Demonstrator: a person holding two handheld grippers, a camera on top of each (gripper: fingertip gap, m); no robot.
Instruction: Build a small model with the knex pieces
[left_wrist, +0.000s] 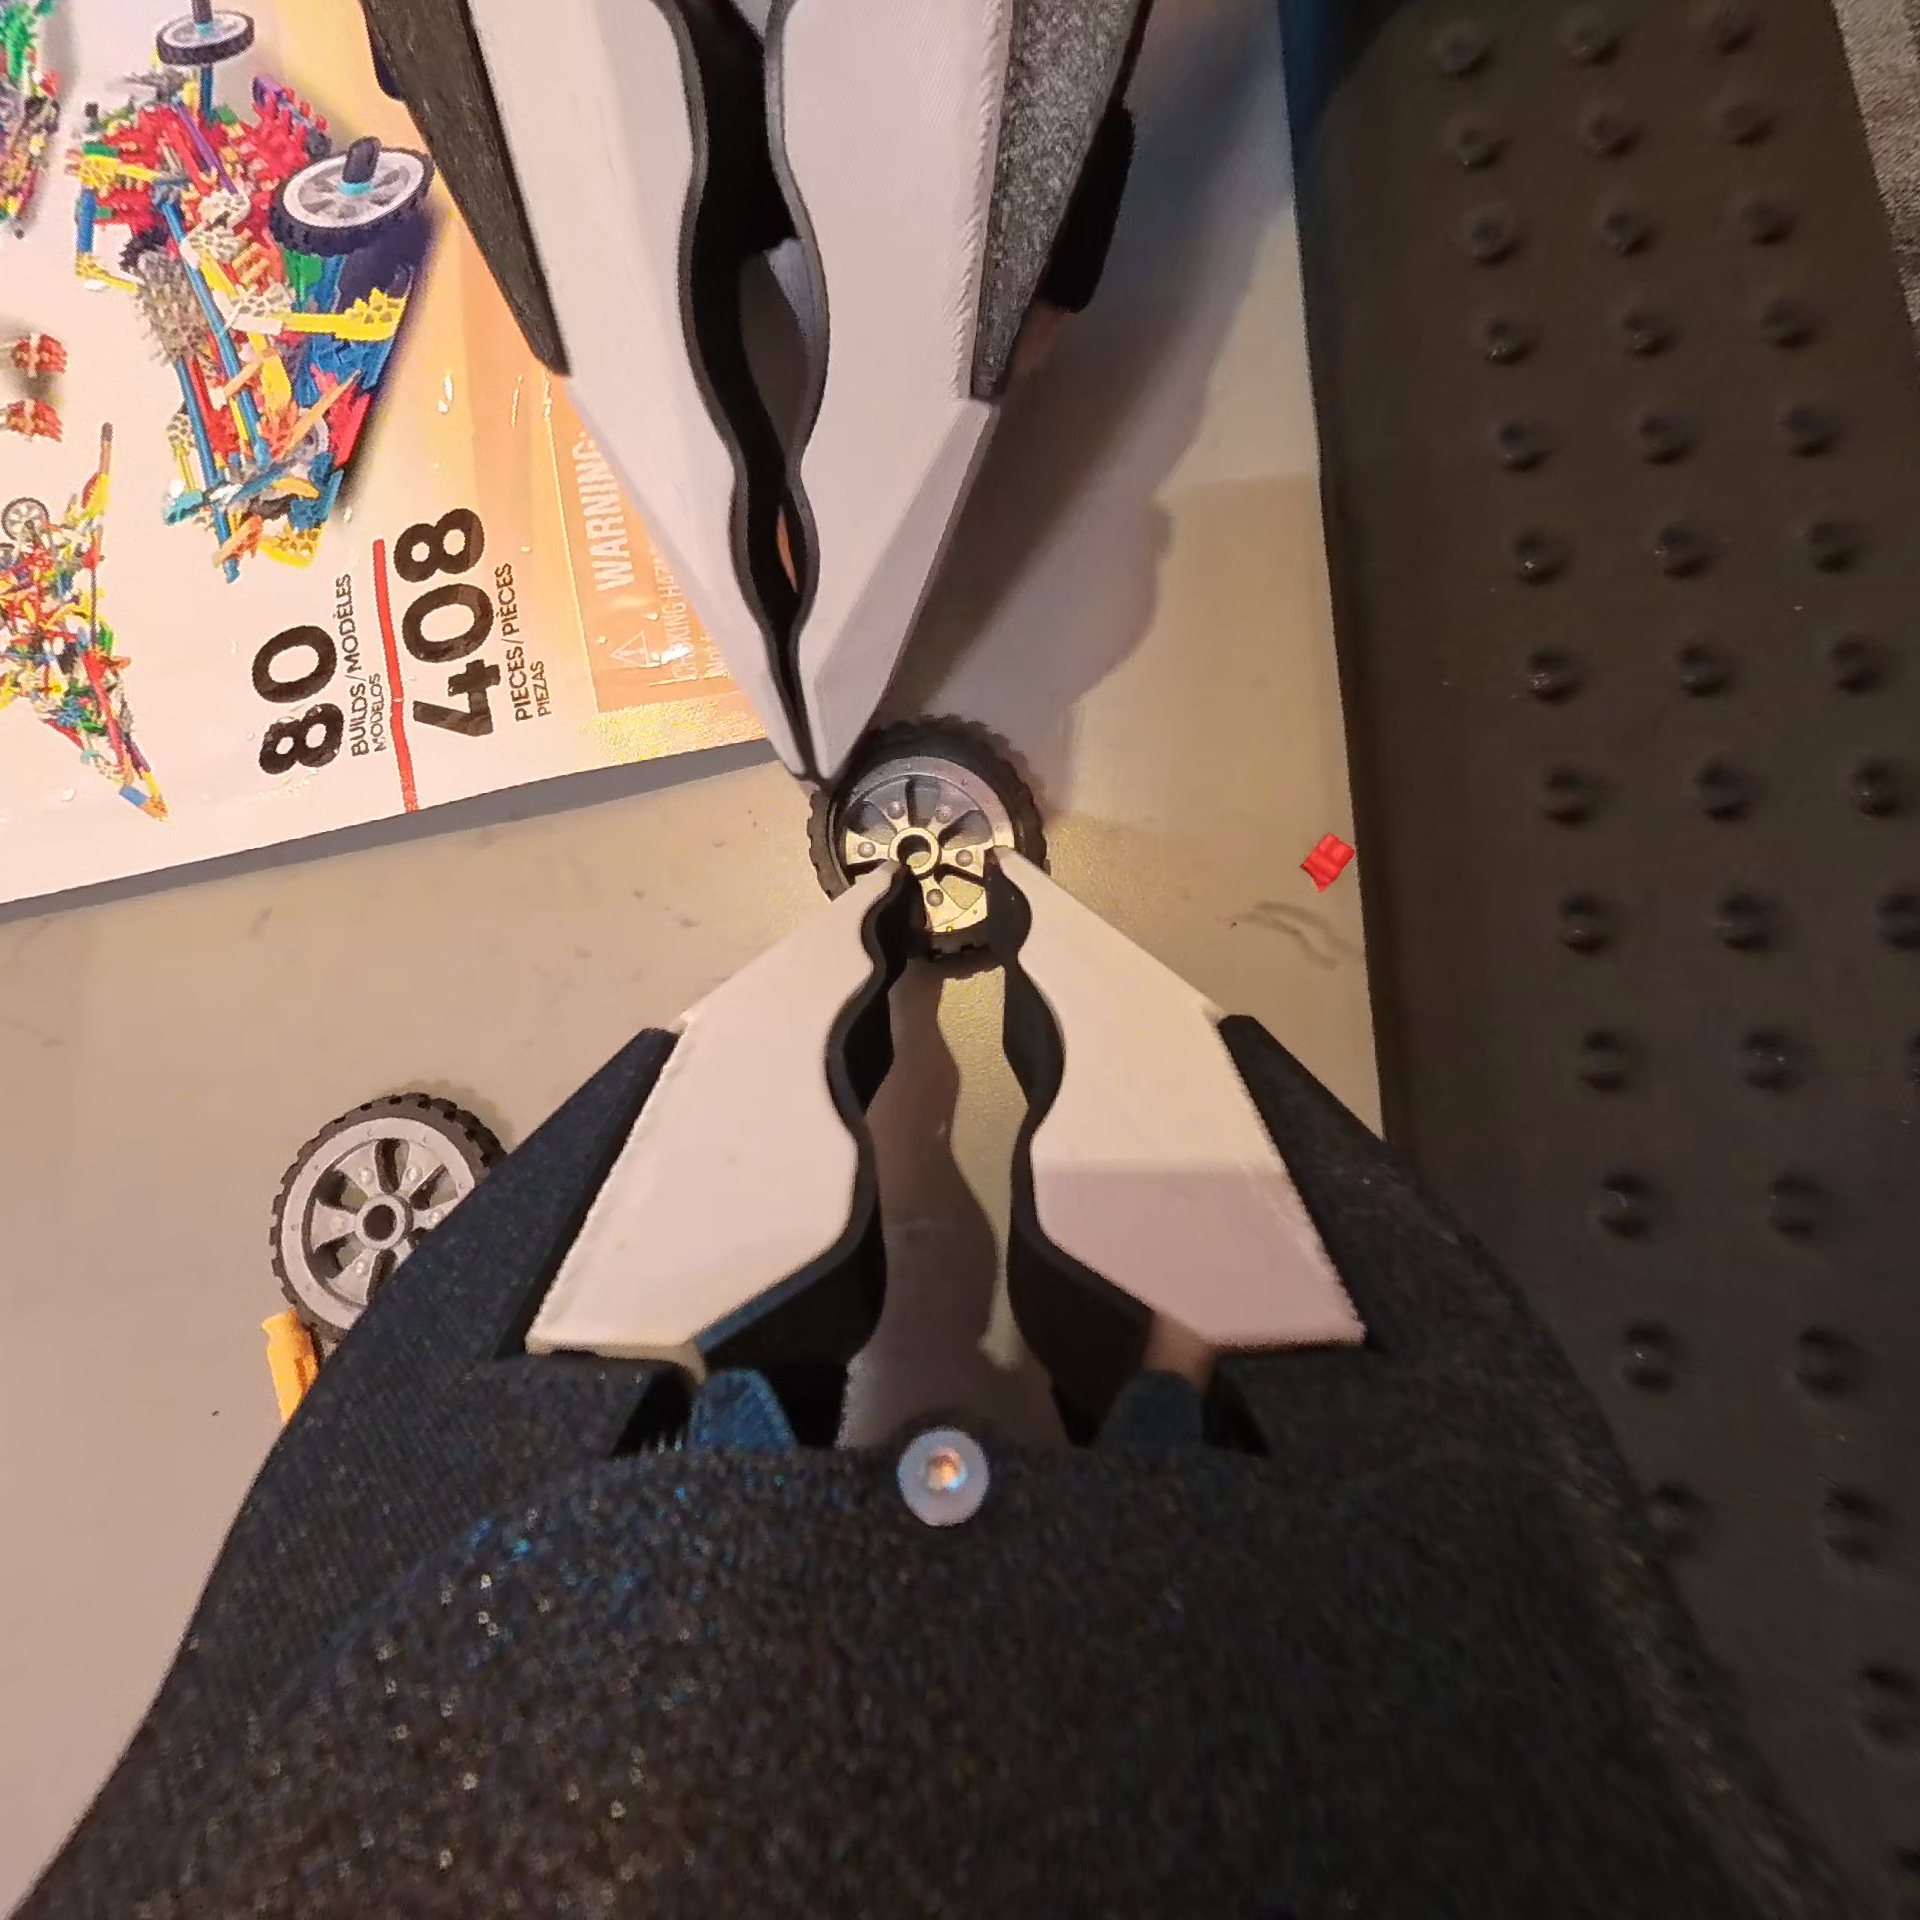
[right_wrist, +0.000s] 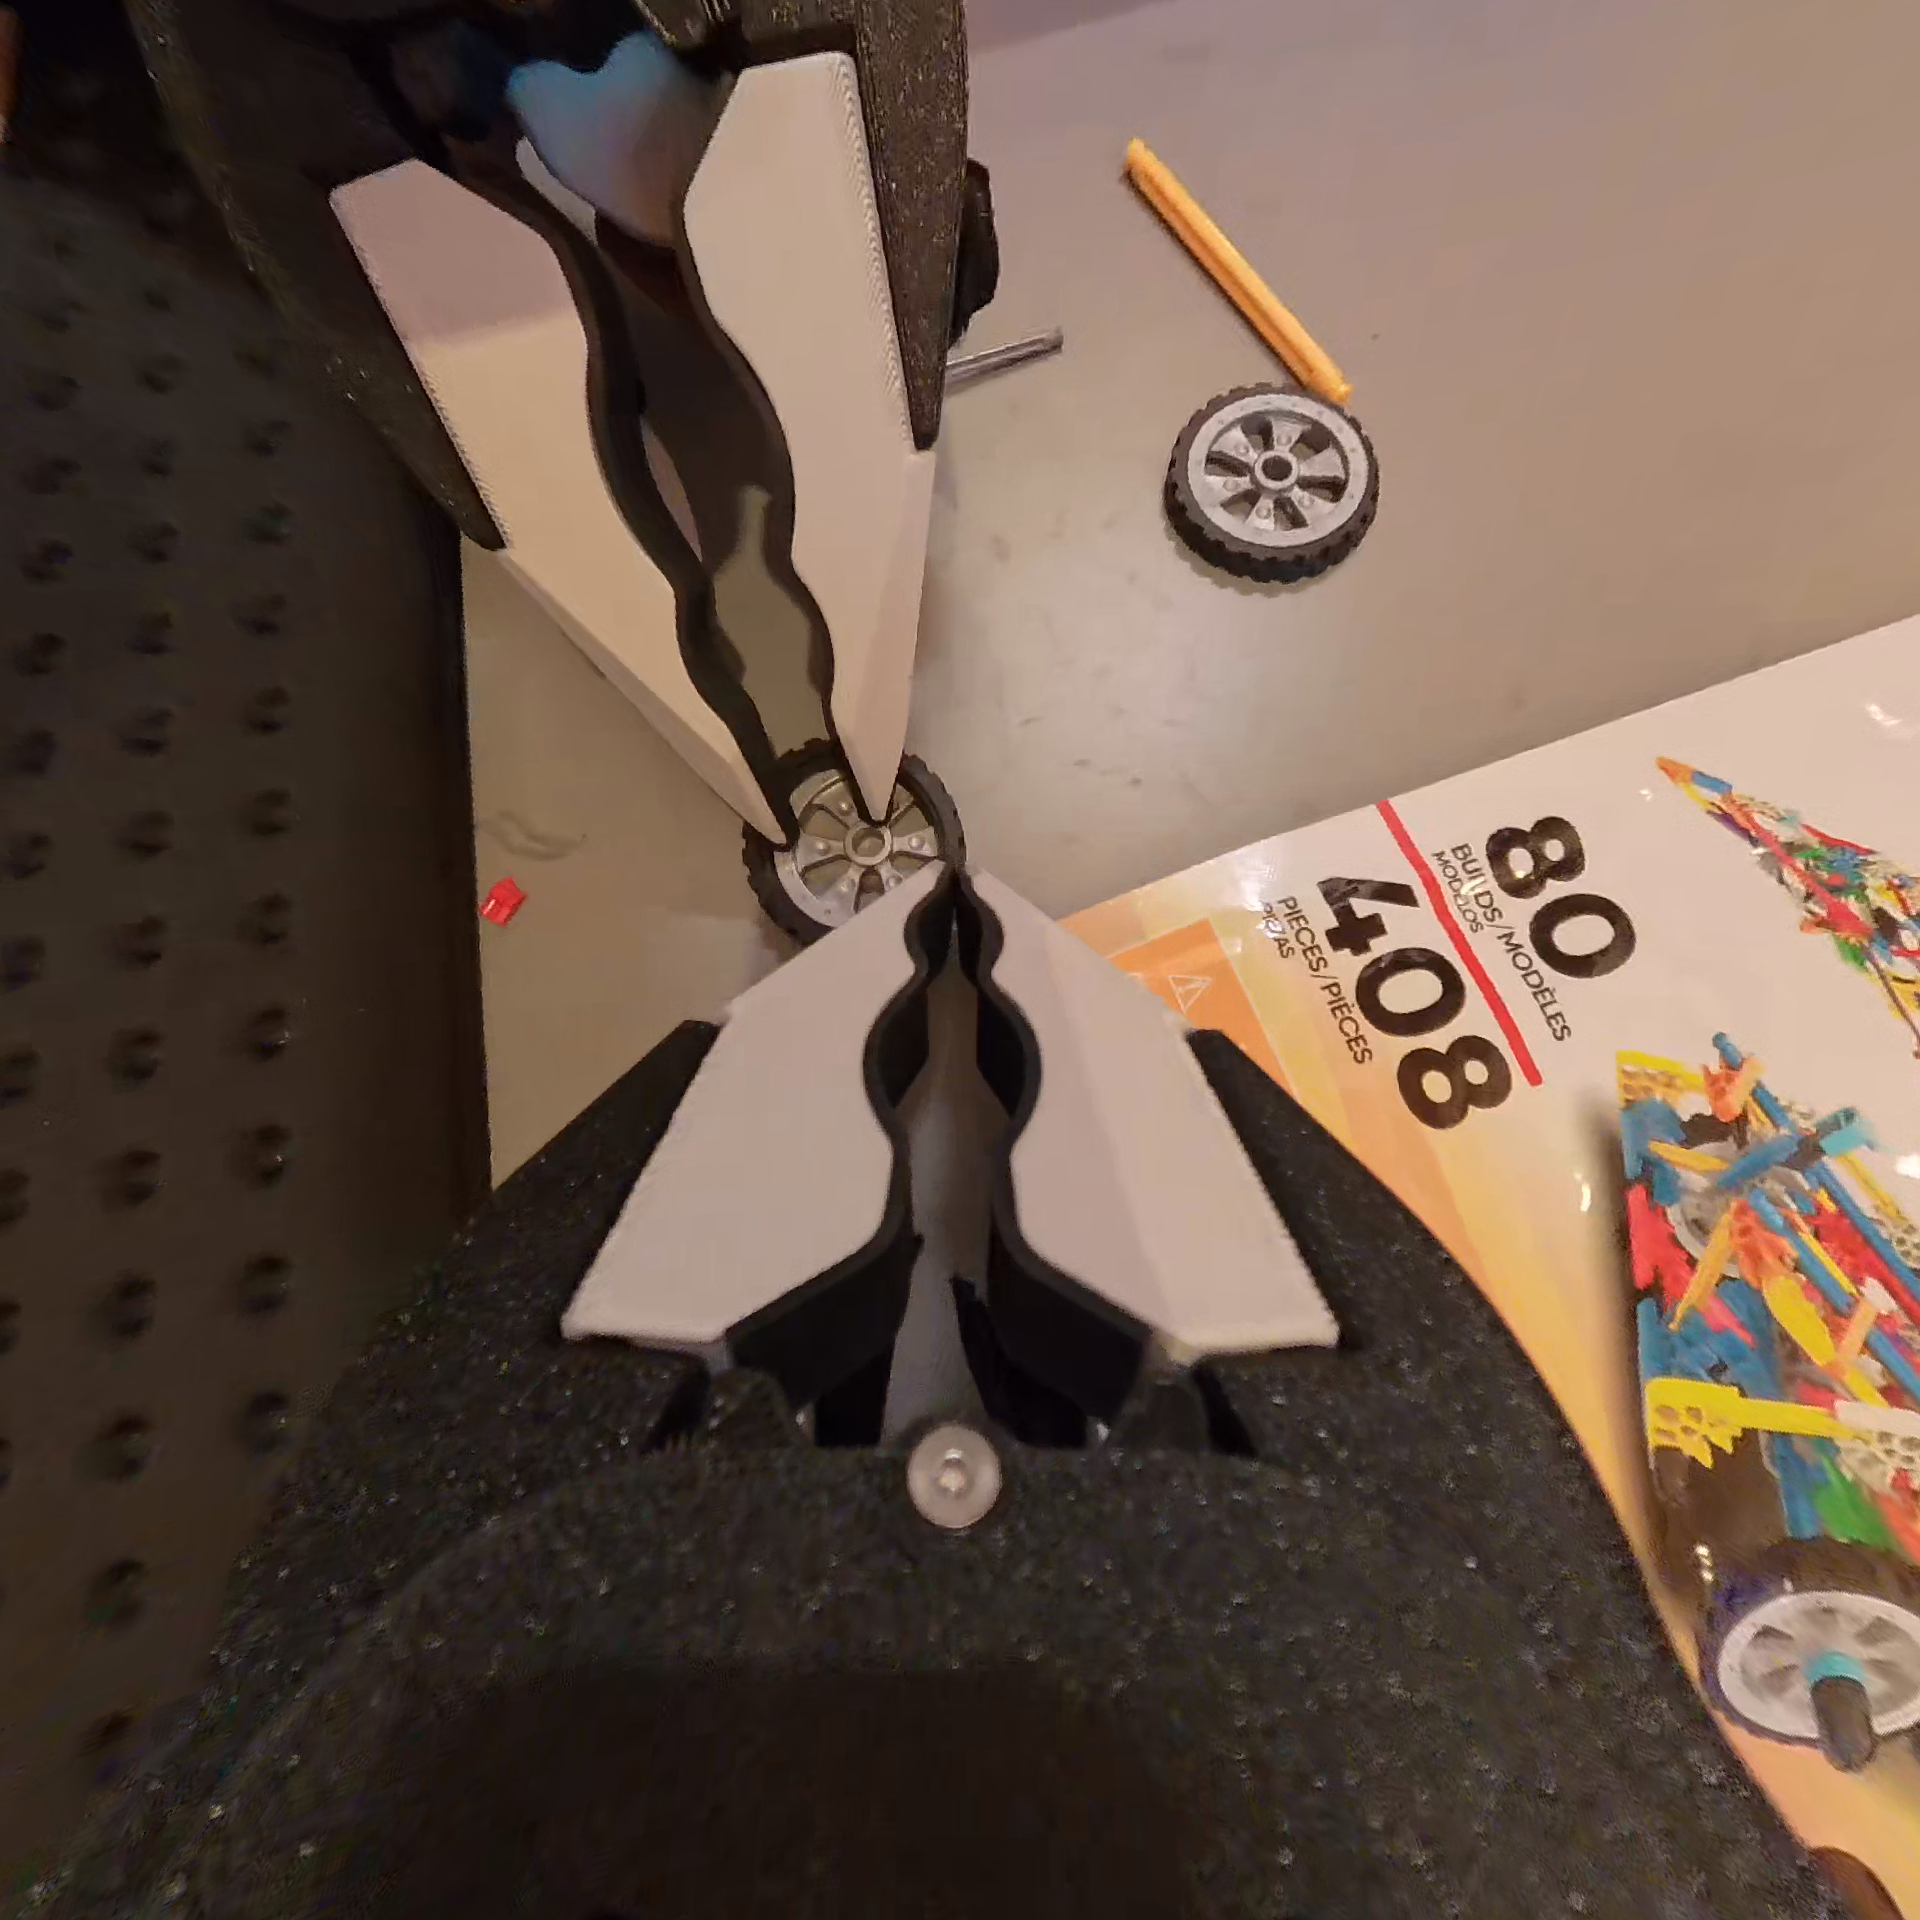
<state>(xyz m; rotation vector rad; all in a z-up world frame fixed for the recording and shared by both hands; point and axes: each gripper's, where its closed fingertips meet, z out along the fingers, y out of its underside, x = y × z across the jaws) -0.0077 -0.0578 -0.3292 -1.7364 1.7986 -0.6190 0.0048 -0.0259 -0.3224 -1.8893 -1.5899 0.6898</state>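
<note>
A small toy wheel (left_wrist: 925, 821) with a black tyre and a silver spoked hub lies flat on the beige table; it also shows in the right wrist view (right_wrist: 831, 862). My left gripper (left_wrist: 948, 871) is closed on one side of the wheel, one fingertip in the hub face and the other outside the tyre. It enters the right wrist view from the top (right_wrist: 826, 823). My right gripper (right_wrist: 956, 883) is shut and empty. Its tips touch the tyre's edge on the opposite side, next to the box corner. It shows at the top of the left wrist view (left_wrist: 814, 767).
A glossy construction-toy box (left_wrist: 312, 644) (right_wrist: 1558, 1091) lies flat beside the wheel. A second wheel (left_wrist: 379, 1216) (right_wrist: 1273, 478) and an orange rod (right_wrist: 1236, 270) lie on the table. A tiny red piece (left_wrist: 1328, 860) (right_wrist: 503, 898) sits near a black dotted mat (left_wrist: 1610, 727) (right_wrist: 208, 831). Both grippers' tips are close together, under 4 cm apart. My left tips are roughly 6 centimetres from the tiny red piece (right_wrist: 503, 898). The left camera catches it too, in the left wrist view (left_wrist: 1300, 875).
</note>
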